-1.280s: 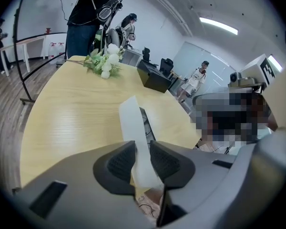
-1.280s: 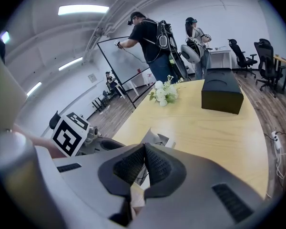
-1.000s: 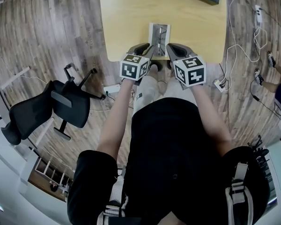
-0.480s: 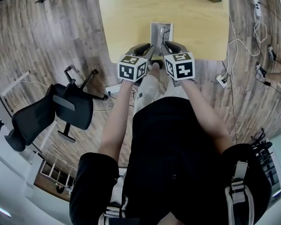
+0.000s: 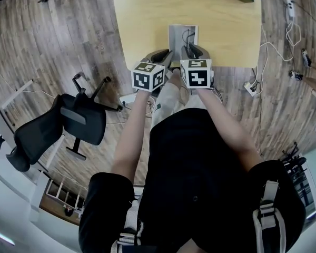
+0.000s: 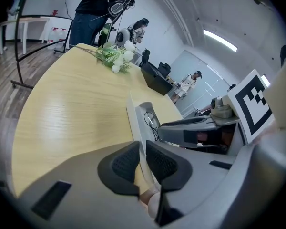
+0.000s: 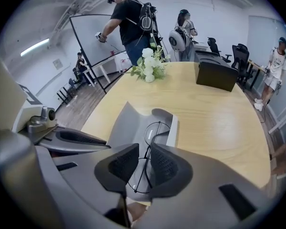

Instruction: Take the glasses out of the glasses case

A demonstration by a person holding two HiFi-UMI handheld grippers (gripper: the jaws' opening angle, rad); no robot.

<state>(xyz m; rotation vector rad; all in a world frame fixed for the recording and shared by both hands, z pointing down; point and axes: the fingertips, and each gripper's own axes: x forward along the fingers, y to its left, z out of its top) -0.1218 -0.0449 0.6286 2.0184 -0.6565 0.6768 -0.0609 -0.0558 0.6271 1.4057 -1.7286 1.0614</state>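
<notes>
With glasses lying inside open case, left gripper jaws just closing, clamped on case's left wall, right gripper released, slightly apart just above case: risk of slipping off thin wire, bending it, or dragging case along if clamp weak.

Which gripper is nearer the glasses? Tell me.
Right. The right gripper straddles the glasses; the left gripper, jaws just closing, pinches the case's side wall beside them.
</notes>
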